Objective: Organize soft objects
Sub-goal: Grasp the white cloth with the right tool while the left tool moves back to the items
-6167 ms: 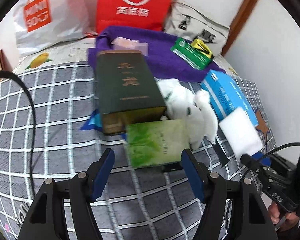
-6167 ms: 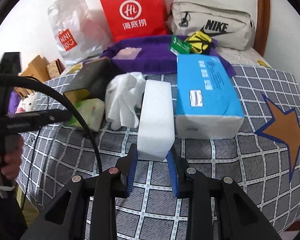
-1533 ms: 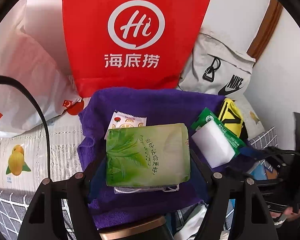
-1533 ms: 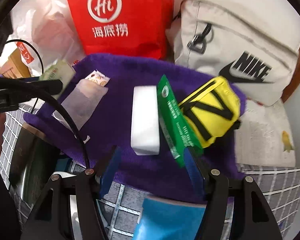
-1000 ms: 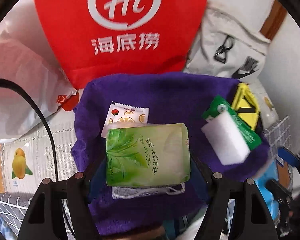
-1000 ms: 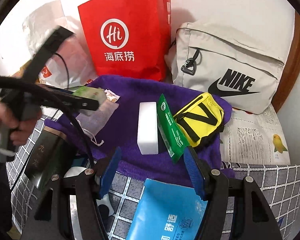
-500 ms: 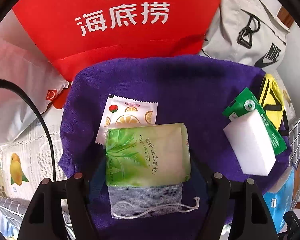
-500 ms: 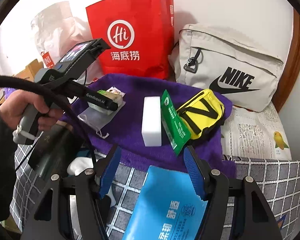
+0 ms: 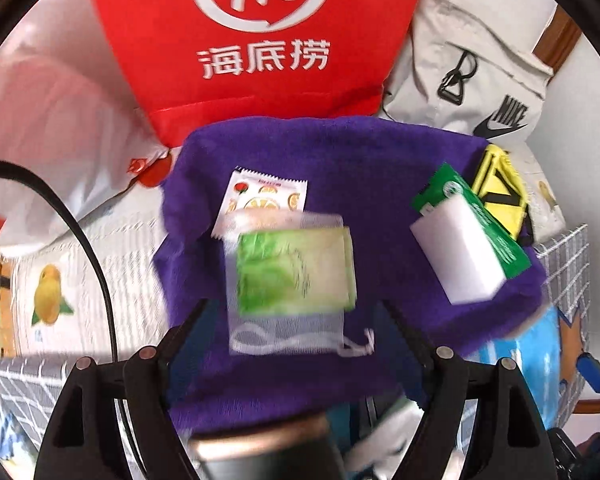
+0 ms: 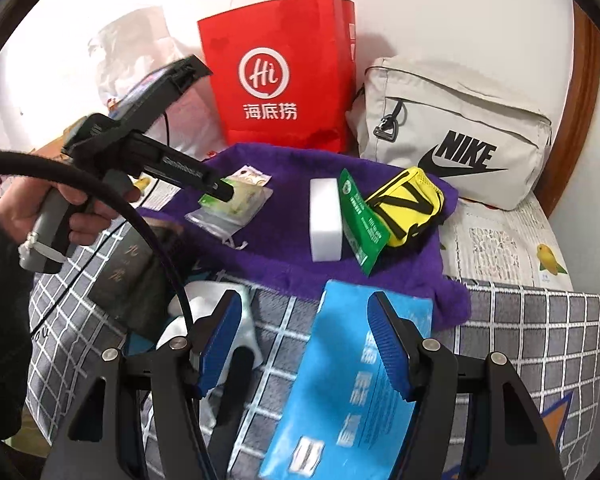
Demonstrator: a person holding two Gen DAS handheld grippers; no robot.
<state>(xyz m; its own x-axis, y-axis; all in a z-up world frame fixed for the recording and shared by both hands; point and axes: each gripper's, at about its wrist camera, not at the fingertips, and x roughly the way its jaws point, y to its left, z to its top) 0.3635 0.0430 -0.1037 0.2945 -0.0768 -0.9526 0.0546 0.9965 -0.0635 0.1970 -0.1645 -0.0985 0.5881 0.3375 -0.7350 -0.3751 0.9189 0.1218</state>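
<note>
A green tea-leaf soft pack [image 9: 296,272] lies blurred on a white mesh drawstring bag [image 9: 284,332] on the purple towel [image 9: 340,160]. My left gripper [image 9: 290,320] hangs just behind the pack. Its jaws are opening and the pads do not touch the pack. In the right wrist view the left gripper's tip [image 10: 220,190] sits at the pack [image 10: 240,196]. A white sponge block [image 10: 326,220], a green packet [image 10: 360,220] and a yellow pouch [image 10: 412,204] lie on the towel [image 10: 284,232]. My right gripper [image 10: 304,340] is open above a blue tissue pack [image 10: 352,392], holding nothing.
A red paper bag [image 9: 260,40] and a grey sports bag [image 10: 452,140] stand behind the towel. A fruit-print sachet [image 9: 264,196] lies beside the mesh bag. A dark box [image 10: 124,276] and white crumpled cloth [image 10: 204,300] lie on the checked bedcover. A hand [image 10: 40,208] holds the left gripper.
The left jaws have widened and let go of the green pack, which now rests on the mesh bag. The right gripper has drawn back from the towel over the blue tissue pack.
</note>
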